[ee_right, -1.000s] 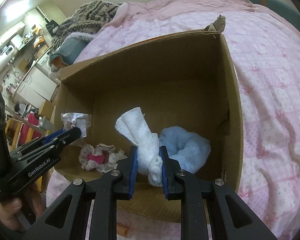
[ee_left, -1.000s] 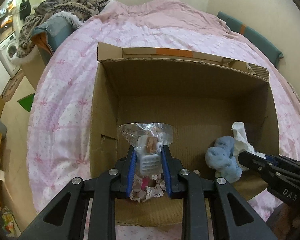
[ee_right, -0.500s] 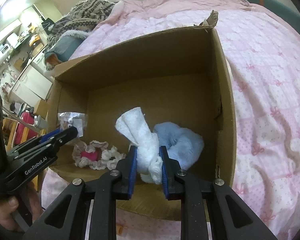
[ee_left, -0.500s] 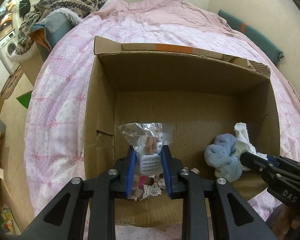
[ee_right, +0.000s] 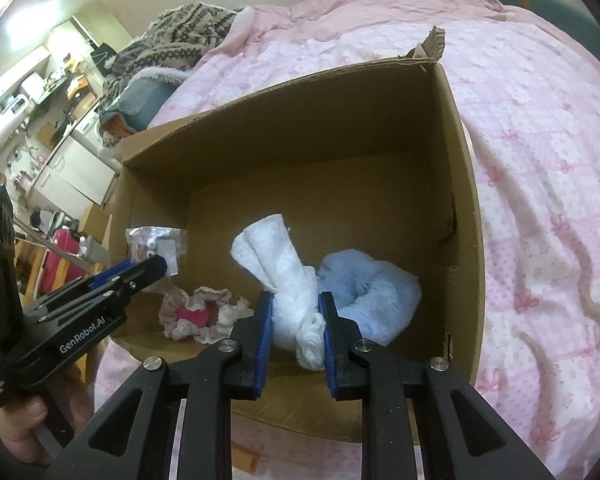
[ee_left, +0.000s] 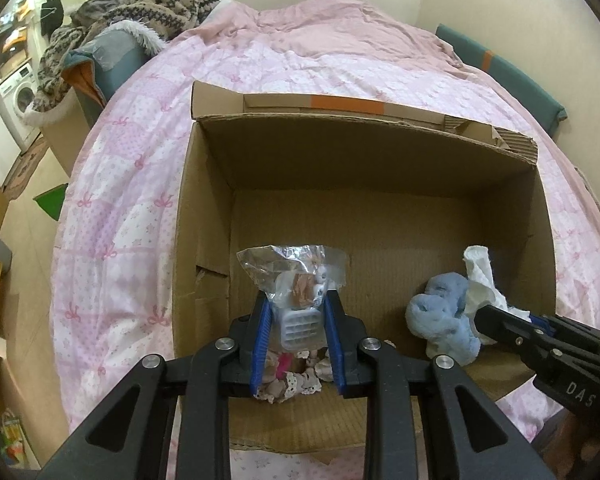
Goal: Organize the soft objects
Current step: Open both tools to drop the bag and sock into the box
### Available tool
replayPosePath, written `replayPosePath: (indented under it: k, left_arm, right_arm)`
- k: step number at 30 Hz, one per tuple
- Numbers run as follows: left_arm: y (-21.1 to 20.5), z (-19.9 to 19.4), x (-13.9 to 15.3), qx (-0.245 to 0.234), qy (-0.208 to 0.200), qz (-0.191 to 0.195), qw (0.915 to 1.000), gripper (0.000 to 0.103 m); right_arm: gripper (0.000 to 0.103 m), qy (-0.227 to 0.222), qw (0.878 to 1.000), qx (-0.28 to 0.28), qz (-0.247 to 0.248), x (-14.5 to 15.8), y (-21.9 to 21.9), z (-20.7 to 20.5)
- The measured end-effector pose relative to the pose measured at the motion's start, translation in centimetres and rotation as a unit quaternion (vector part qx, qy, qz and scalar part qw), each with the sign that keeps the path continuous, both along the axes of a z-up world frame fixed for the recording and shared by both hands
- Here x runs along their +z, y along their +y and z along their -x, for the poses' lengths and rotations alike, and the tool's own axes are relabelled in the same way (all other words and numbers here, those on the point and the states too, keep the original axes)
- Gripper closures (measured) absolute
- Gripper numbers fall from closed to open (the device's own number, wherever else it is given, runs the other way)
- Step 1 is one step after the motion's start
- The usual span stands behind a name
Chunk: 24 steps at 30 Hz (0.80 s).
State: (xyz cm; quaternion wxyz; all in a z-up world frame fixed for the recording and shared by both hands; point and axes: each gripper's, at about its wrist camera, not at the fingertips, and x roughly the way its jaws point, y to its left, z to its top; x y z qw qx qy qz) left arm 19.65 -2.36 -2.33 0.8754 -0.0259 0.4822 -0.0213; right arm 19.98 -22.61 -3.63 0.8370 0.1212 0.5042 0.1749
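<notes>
An open cardboard box point(ee_left: 380, 168) point(ee_right: 456, 184) lies on a pink quilted bed. My left gripper point(ee_left: 298, 312) is shut on a clear plastic packet point(ee_left: 296, 276) with small items inside, held over the box's near left corner; the packet also shows in the right wrist view point(ee_right: 156, 244). My right gripper point(ee_right: 294, 312) is shut on a white rolled cloth point(ee_right: 284, 268), seen too in the left wrist view point(ee_left: 480, 280), above the box's near right part. A fluffy blue item point(ee_right: 372, 292) point(ee_left: 440, 316) and a pink lace scrunchie point(ee_right: 196, 316) point(ee_left: 288, 380) lie on the box floor.
The pink bed quilt point(ee_left: 140, 184) surrounds the box. A knitted blanket pile point(ee_left: 140, 4) sits at the bed's far left. A washing machine point(ee_left: 16, 100) and room floor lie to the left. A teal cushion point(ee_left: 500, 68) lines the far right wall.
Both grippers have moved slightly forward over the box, still holding the packet and the white cloth. The box looks nearer and lower in both views.
</notes>
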Motion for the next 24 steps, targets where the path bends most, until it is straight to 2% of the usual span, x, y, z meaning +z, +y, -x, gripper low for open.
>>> replayPosePath:
  k: [5,13,15,16,17,19,20,21,24]
  left_arm:
    - [-0.1,0.1,0.1,-0.003,0.000,0.001,1.0000,0.077]
    - [-0.3,0.4,0.7,-0.003,-0.016,-0.005,0.9999,0.055]
    - [-0.3,0.4,0.9,0.000,-0.019,-0.007,0.9998,0.045]
    - [-0.3,0.5,1.0,0.002,-0.021,-0.008,0.9997,0.043]
    - [-0.2,0.5,1.0,0.003,-0.023,-0.009,0.9997,0.042]
    - [-0.1,0.5,1.2,0.005,-0.025,-0.009,0.9996,0.040]
    - [0.0,0.5,1.2,0.006,-0.025,-0.009,0.9996,0.038]
    - [0.0,0.6,1.3,0.007,-0.025,-0.009,0.9996,0.037]
    - [0.2,0.7,1.4,0.010,-0.026,-0.007,0.9996,0.037]
  right_arm:
    - [0.079,-0.002,1.000,-0.005,-0.013,0.2,-0.4,0.0]
    - [0.077,-0.010,1.000,-0.005,-0.022,0.6,-0.5,0.2]
    - [0.076,-0.014,1.000,-0.006,-0.022,0.8,-0.5,0.3]
    - [0.076,-0.016,1.000,-0.007,-0.024,0.8,-0.6,0.3]
    - [0.072,-0.017,0.999,-0.008,-0.027,0.9,-0.6,0.3]
    - [0.057,-0.021,0.999,-0.011,-0.033,1.1,-0.8,0.4]
    - [0.037,-0.024,0.999,-0.015,-0.036,1.2,-0.9,0.4]
    - [0.030,-0.031,0.999,-0.021,-0.039,1.4,-1.0,0.5]
    - [0.030,-0.037,0.998,-0.028,-0.039,1.7,-1.3,0.5]
